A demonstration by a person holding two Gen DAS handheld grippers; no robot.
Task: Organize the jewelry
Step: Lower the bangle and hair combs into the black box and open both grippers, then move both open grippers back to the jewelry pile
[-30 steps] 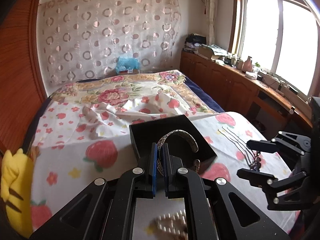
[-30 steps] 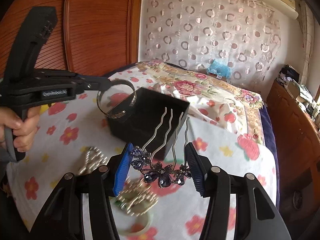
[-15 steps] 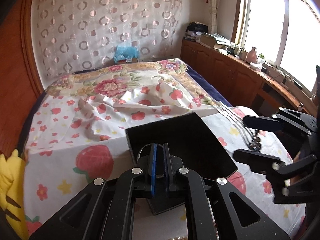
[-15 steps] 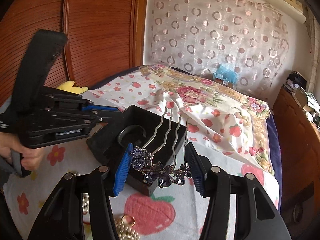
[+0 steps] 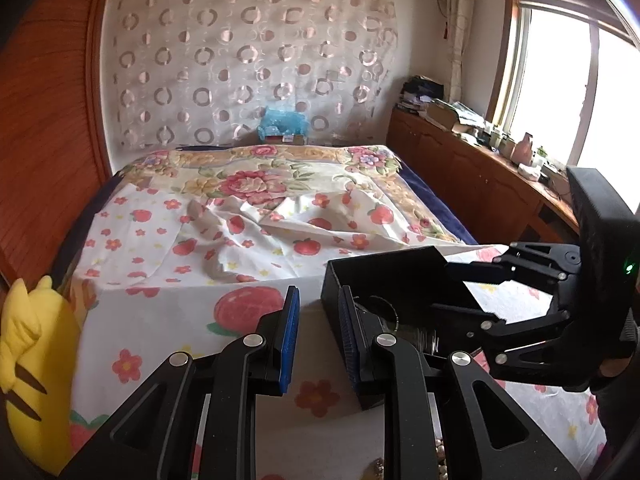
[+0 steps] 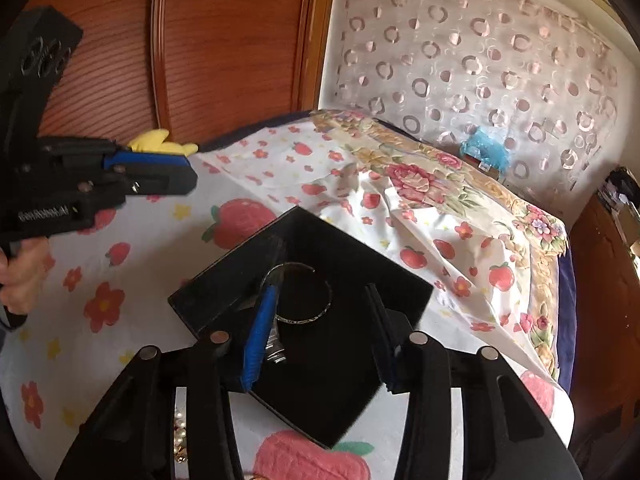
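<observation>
A black open jewelry box (image 6: 352,276) sits on the strawberry-print sheet; it also shows in the left wrist view (image 5: 384,276). A silver bangle (image 6: 316,316) lies inside it, with some silver prongs (image 6: 276,350) beside the blue left pad (image 6: 260,332). My right gripper (image 6: 320,332) is open over the box interior with nothing between its fingers. My left gripper (image 5: 318,336) is open and empty just left of the box, and shows at the left of the right wrist view (image 6: 160,172).
A yellow plush toy (image 5: 28,360) lies at the bed's left edge. Pearl beads (image 6: 180,436) lie under the right gripper's body. A wooden wardrobe (image 6: 224,40) stands on the left, and a low wooden cabinet (image 5: 460,168) runs under the window on the right.
My left gripper let go of the bangle in the box, opened and drew back to the left. My right gripper moved over the box, and the purple hair comb no longer sits between its fingers.
</observation>
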